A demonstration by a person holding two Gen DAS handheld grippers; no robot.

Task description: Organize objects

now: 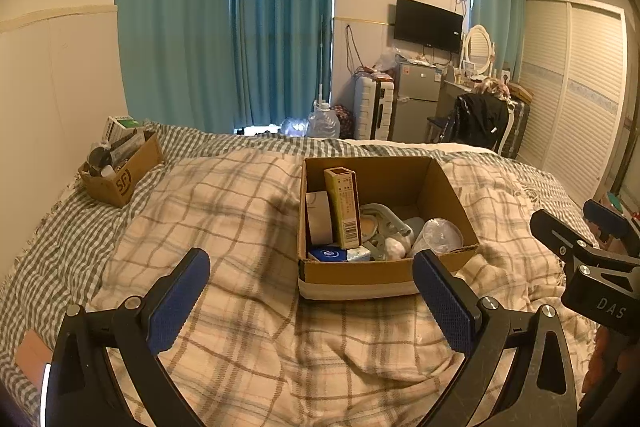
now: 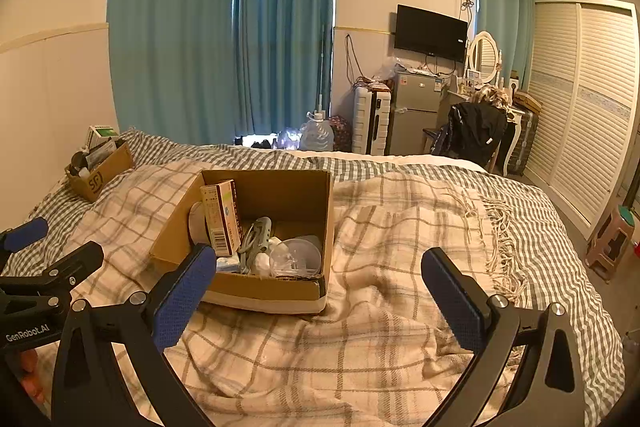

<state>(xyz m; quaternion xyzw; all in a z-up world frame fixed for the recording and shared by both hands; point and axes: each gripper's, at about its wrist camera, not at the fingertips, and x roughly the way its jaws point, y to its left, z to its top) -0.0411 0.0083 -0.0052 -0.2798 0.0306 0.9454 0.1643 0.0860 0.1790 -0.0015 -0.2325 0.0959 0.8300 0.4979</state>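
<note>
- Left wrist view showed the open cardboard box on the plaid blanket, straight ahead of your left gripper and slightly right of the midline between its fingers.
- Inside it, the tall yellow carton stood upright against the left wall, its long axis near vertical; a clear plastic cup lay tipped in the front right corner.
- Your left gripper was released, its jaws spread wide and holding nothing, with the box's near wall just beyond the fingertips.
- Your right gripper was likewise spread and empty; from it the box lay ahead and to the left.
- I judged the left hand better lined up for a reach into the box.
- A second, smaller cardboard box sat well apart at the far left of the bed.
</note>
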